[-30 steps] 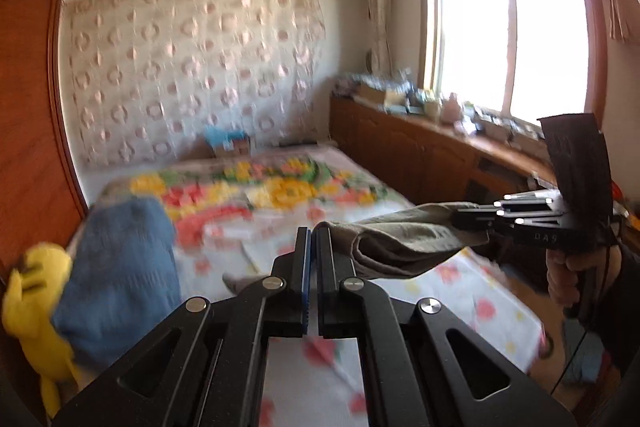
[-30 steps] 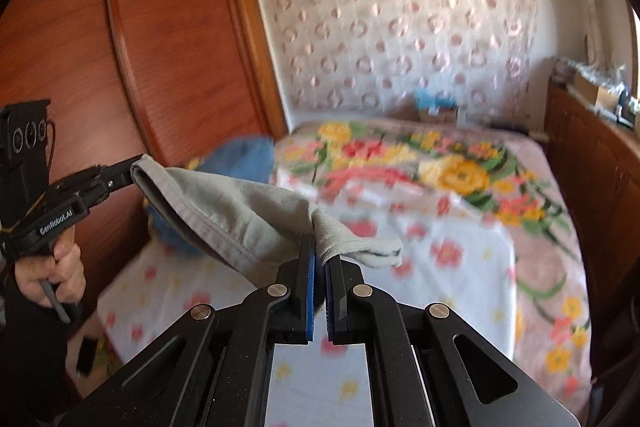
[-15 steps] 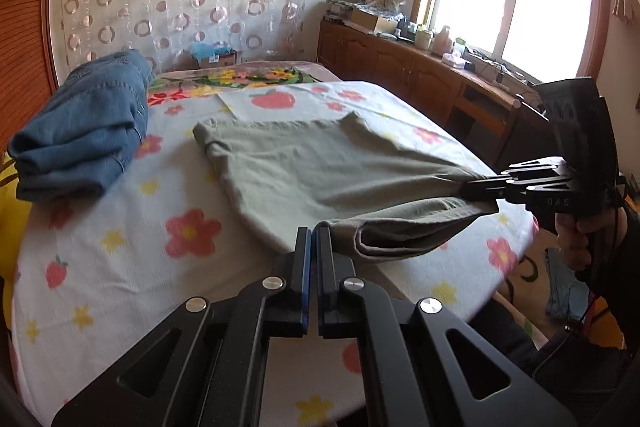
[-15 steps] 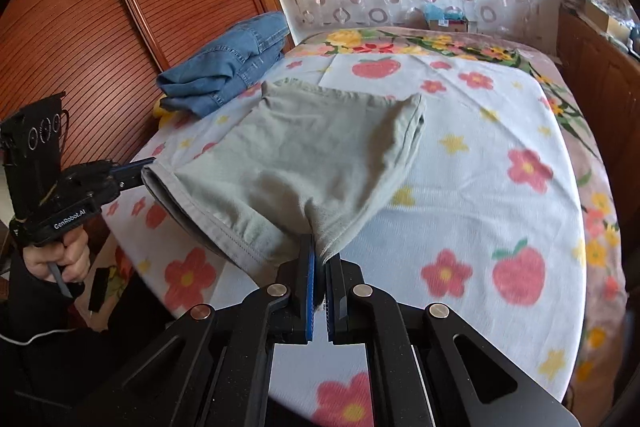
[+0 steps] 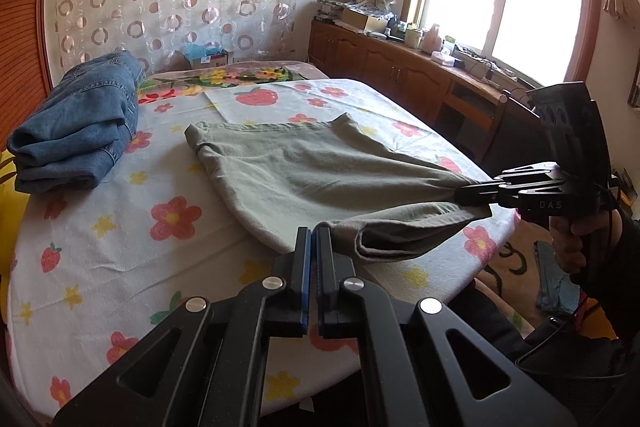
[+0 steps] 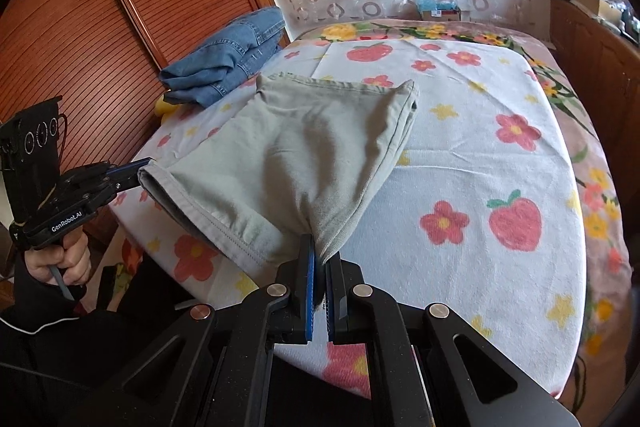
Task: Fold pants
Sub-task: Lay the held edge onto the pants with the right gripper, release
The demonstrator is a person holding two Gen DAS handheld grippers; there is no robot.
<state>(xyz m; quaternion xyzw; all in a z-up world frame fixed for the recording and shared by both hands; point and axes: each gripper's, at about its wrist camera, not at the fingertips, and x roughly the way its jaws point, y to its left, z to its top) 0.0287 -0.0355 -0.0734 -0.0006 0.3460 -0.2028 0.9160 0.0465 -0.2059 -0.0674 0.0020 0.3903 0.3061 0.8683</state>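
Grey-green pants lie folded on the flowered bed sheet, their far end flat and their near end lifted. My left gripper is shut on one near corner. My right gripper is shut on the other near corner. In the left wrist view the right gripper pinches the cloth at the bed's right edge. In the right wrist view the left gripper pinches the hem at the left, and the pants stretch between the two.
Folded blue jeans lie at the far left of the bed, also in the right wrist view. A wooden wardrobe stands left, a cluttered wooden cabinet under the window right. Something yellow peeks from under the jeans.
Both grippers came down from mid-air with the pants. The far part of the pants now rests flat on the bed, and the near end has dropped closer to the sheet.
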